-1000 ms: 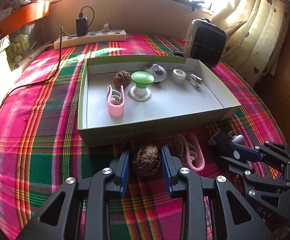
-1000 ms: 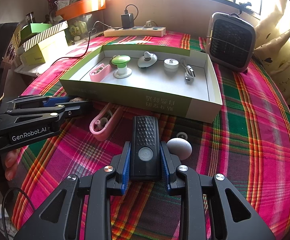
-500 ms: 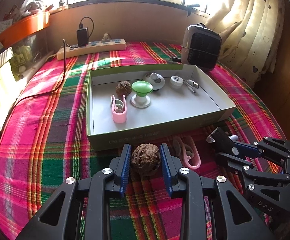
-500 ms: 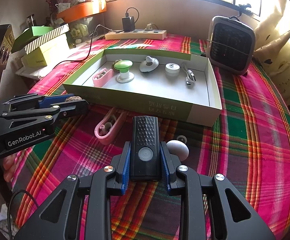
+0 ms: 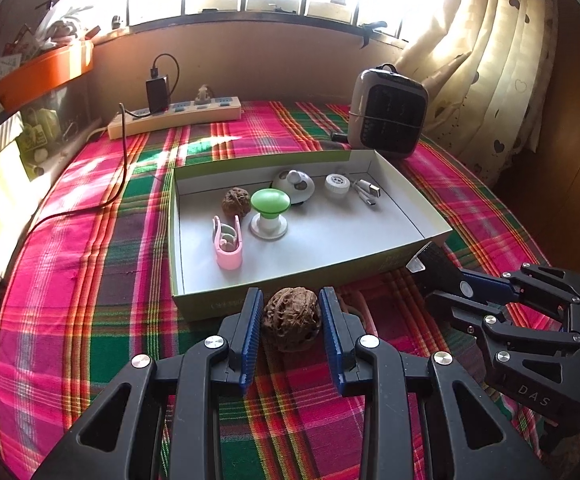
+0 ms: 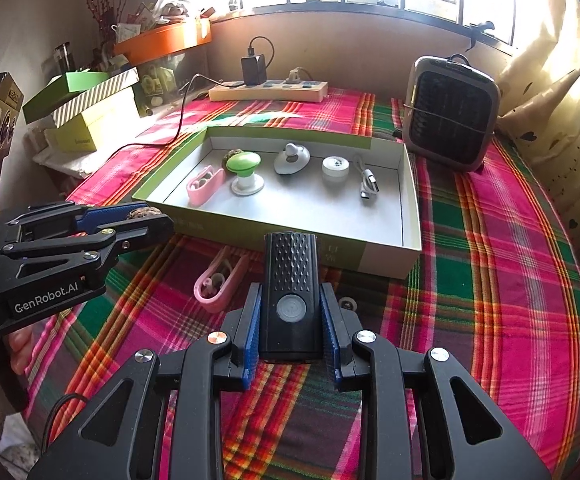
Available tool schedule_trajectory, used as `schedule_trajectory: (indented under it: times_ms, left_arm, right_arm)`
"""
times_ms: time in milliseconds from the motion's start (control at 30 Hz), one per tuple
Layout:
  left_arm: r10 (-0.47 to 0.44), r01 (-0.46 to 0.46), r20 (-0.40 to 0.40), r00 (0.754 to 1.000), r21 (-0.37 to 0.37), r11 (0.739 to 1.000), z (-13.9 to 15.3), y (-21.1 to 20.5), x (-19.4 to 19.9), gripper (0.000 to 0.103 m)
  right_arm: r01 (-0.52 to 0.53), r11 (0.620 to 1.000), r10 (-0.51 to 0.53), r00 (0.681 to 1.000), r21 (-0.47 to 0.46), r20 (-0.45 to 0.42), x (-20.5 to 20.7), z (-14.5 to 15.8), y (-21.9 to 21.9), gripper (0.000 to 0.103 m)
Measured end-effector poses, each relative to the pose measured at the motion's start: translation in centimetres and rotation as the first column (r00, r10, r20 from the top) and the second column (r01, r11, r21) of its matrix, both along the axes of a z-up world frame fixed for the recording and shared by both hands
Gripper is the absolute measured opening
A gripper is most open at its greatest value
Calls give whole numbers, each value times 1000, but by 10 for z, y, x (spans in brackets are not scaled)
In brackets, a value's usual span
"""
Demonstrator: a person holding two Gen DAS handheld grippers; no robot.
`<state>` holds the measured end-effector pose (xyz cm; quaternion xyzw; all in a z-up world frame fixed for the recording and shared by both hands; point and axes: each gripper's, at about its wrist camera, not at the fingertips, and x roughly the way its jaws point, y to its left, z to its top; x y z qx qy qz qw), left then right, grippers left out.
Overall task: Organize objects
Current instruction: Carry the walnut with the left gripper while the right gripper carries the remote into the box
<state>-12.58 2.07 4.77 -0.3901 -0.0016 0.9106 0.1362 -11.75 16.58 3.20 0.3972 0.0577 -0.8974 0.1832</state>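
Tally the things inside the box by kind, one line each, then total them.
Inside the box:
Walnut: 1
Pink clip: 1
Green knob: 1
Grey disc: 1
White puck: 1
USB cable: 1
Total: 6

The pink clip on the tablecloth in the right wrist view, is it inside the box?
No, the pink clip lies on the plaid tablecloth in front of the box, outside its near wall.
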Motion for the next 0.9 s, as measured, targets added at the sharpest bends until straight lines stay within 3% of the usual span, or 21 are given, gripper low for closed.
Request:
schedule_trajectory:
  times_ms: [633, 900]
  left_arm:
    - [-14, 14, -9, 1000, 13, 1000, 6, 9, -26, 27]
    - [-3, 3, 15, 1000, 18, 1000, -2, 9, -42, 27]
  right_arm:
    - [9, 1000, -9, 1000, -18, -8, -35, 12, 3, 28]
    - [5, 999, -4, 999, -39, 41, -65, 6, 3, 28]
